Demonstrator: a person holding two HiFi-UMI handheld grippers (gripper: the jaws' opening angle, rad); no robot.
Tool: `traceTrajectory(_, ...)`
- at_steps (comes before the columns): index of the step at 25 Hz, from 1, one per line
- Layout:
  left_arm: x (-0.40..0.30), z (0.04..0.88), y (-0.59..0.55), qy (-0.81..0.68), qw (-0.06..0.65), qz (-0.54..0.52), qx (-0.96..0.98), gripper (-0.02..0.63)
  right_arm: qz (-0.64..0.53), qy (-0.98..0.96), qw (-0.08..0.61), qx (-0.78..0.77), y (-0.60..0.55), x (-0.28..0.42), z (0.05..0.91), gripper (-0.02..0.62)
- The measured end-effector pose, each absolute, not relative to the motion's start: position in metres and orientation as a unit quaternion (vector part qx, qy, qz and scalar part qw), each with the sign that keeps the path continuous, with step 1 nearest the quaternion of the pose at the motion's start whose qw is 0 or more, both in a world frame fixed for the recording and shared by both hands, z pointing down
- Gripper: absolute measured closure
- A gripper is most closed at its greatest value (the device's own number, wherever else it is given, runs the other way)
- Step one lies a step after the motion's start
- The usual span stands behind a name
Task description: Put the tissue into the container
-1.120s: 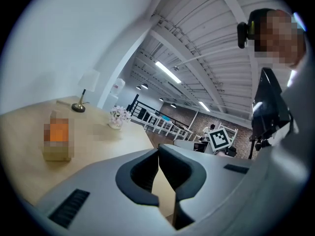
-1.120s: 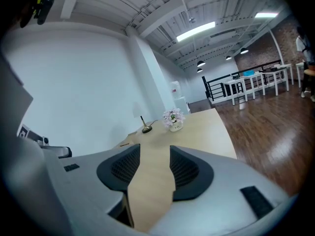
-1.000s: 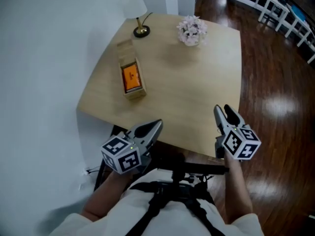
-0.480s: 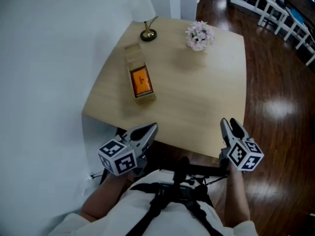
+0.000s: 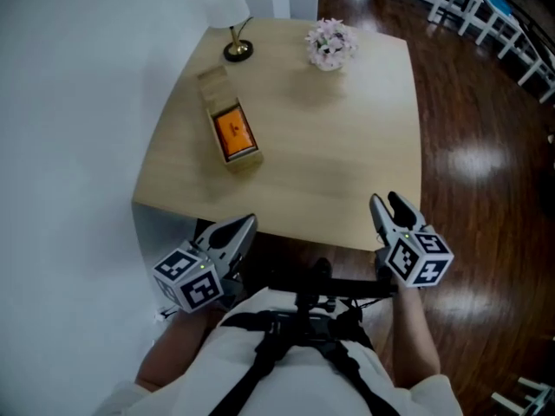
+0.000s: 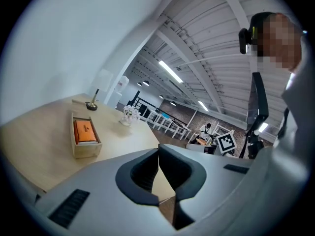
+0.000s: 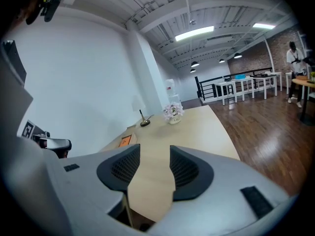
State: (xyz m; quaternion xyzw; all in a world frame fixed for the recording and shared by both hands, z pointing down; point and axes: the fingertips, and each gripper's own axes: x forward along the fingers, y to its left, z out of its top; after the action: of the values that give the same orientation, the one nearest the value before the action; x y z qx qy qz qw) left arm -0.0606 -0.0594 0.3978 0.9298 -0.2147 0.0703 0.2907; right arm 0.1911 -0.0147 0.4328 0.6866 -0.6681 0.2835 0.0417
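Jaws of left gripper point(image 6: 158, 150) pressed together, nothing between. Right gripper point(image 7: 154, 156) jaws apart, empty. Both grippers hang just off near edge of table point(image 5: 347, 146). Orange tissue pack point(image 5: 234, 133) lies inside wooden container point(image 5: 246, 159), far left on table, well apart from both grippers. Print on pack too small to read. Lamp point(image 5: 236, 50) and flower pot point(image 5: 328, 45) stand at far edge. White wall close on left, dark floor point(image 5: 486, 154) on right.
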Motion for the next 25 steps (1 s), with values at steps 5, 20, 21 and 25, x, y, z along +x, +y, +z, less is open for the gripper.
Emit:
traceTrajectory(5, -0.069, 0.401, -0.057, -0.206, 0.294, 0.072, 0.931, 0.612, 0.297, -0.669, 0.004, 0.682, -0.016, 0.177, 0.427, 0.402)
traceTrajectory(20, -0.074, 0.403, -0.060, -0.192, 0.300, 0.053, 0.933, 0.612, 0.290, -0.693, 0.052, 0.658, -0.023, 0.146, 0.432, 0.402)
traceTrajectory(21, -0.074, 0.402, -0.060, -0.192, 0.301, 0.051, 0.933, 0.612, 0.291, -0.696, 0.054, 0.654, -0.024, 0.144, 0.432, 0.425)
traceTrajectory(25, -0.076, 0.404, -0.061, -0.194, 0.303, 0.048, 0.932, 0.612, 0.285, -0.703, 0.064, 0.649, -0.024, 0.138, 0.432, 0.539)
